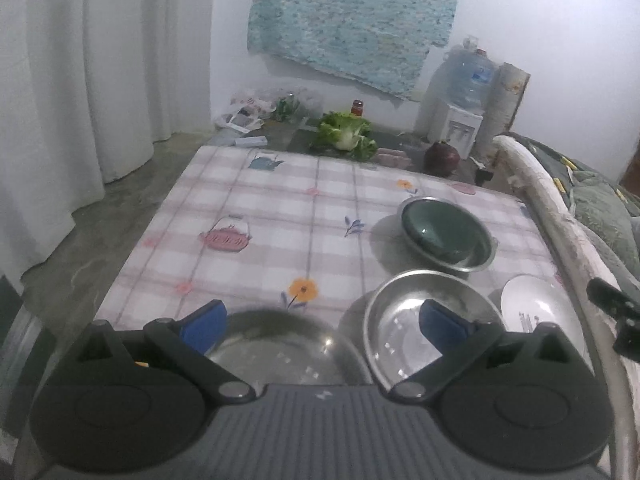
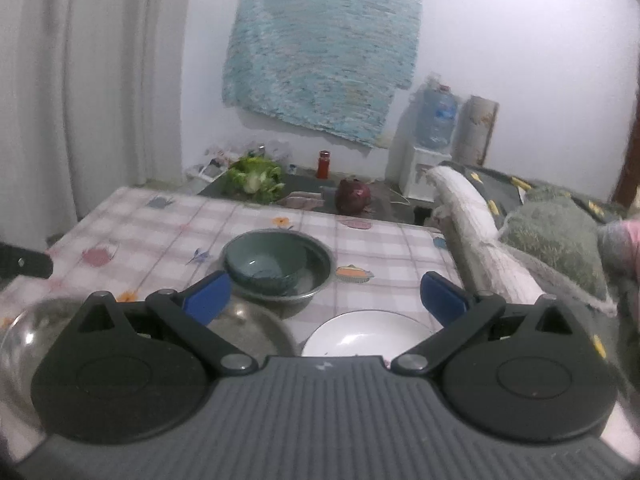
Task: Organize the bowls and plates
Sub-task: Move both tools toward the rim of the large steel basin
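Bench (image 1: pixel 280 208): checked cloth with teapot and flower prints.
Steel bowl (image 1: pixel 476 258): far right of the bench, green bowl (image 1: pixel 436 228) nested inside.
Steel plate (image 1: pixel 400 332): nearer, beside white plate (image 1: pixel 528 304).
Left gripper (image 1: pixel 322 322): jaws wide apart, empty.
Right gripper (image 2: pixel 326 296): jaws wide apart, empty.

No wording, brand or number can be read in either view. The big clear blue water bottle (image 1: pixel 469 76) at the upper right of the left wrist view carries a blue label, blurred past reading. The white round plate (image 1: pixel 532 304) at the lower right shows a few small dark marks near its rim, too small to make out. The small red jar (image 2: pixel 323 164) against the wall, mid-frame in the right wrist view, shows no legible print.
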`<state>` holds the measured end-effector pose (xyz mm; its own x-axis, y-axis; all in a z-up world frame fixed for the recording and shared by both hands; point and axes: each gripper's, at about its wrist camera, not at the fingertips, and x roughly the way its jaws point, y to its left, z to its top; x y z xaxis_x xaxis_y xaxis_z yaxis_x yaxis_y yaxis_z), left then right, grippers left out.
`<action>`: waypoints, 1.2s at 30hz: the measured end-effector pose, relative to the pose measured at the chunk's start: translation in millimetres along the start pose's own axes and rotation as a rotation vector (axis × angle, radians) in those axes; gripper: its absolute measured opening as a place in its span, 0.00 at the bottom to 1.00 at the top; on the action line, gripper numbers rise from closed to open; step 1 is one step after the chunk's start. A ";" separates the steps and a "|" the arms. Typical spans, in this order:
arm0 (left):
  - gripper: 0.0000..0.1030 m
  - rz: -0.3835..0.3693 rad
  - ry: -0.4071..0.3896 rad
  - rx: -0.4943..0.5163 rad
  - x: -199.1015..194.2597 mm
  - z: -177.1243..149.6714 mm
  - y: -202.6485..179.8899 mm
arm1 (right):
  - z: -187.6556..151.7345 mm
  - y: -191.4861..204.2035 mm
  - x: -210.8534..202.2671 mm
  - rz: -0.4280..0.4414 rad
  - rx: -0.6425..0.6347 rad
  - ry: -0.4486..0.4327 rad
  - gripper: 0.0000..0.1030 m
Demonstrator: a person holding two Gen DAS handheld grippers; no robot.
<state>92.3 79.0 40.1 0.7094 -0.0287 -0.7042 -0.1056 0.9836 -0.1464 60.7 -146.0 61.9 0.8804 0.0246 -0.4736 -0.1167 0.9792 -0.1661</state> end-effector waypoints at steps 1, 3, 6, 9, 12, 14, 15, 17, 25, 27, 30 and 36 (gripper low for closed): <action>1.00 0.007 0.002 0.001 -2.2 -3.9 2.0 | -1.6 6.2 -4.3 0.013 -0.010 -0.001 0.99; 1.00 0.036 0.004 0.009 -6.0 -11.5 4.5 | -3.8 17.2 -11.8 0.050 -0.012 0.002 0.99; 1.00 0.069 -0.003 0.032 -12.4 -21.5 6.5 | -4.3 30.2 -15.9 0.097 0.003 0.026 0.99; 1.00 0.070 -0.006 0.029 -18.8 -30.4 10.6 | -6.5 40.8 -18.9 0.163 0.021 0.050 0.99; 1.00 0.075 -0.010 0.015 -20.0 -38.0 17.2 | -11.2 50.9 -22.8 0.238 0.032 0.054 0.99; 1.00 0.082 -0.013 0.008 -20.1 -45.2 20.7 | -15.7 56.6 -26.8 0.262 0.030 0.046 0.99; 1.00 0.083 -0.013 0.006 -18.9 -48.8 22.4 | -19.7 58.8 -26.8 0.273 0.031 0.041 0.99; 1.00 0.081 -0.008 0.006 -17.1 -56.7 24.5 | -28.7 61.7 -26.7 0.294 0.042 0.041 0.99; 1.00 0.071 0.017 0.068 -16.0 -75.5 31.9 | -56.9 72.9 -14.9 0.370 0.144 0.163 0.99; 1.00 0.064 0.013 0.065 -15.4 -76.3 36.1 | -58.1 75.0 -13.3 0.374 0.169 0.166 0.99; 1.00 0.065 0.027 0.050 -8.0 -79.9 42.1 | -61.2 79.0 -11.0 0.379 0.194 0.173 0.99; 1.00 0.035 0.059 0.018 11.7 -89.9 52.0 | -71.9 87.0 0.8 0.414 0.199 0.229 0.99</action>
<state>32.4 113.8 -38.2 0.6635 -0.0041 -0.7482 -0.1164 0.9873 -0.1086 18.2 -75.2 -15.1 0.6530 0.3953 -0.6460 -0.3246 0.9167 0.2329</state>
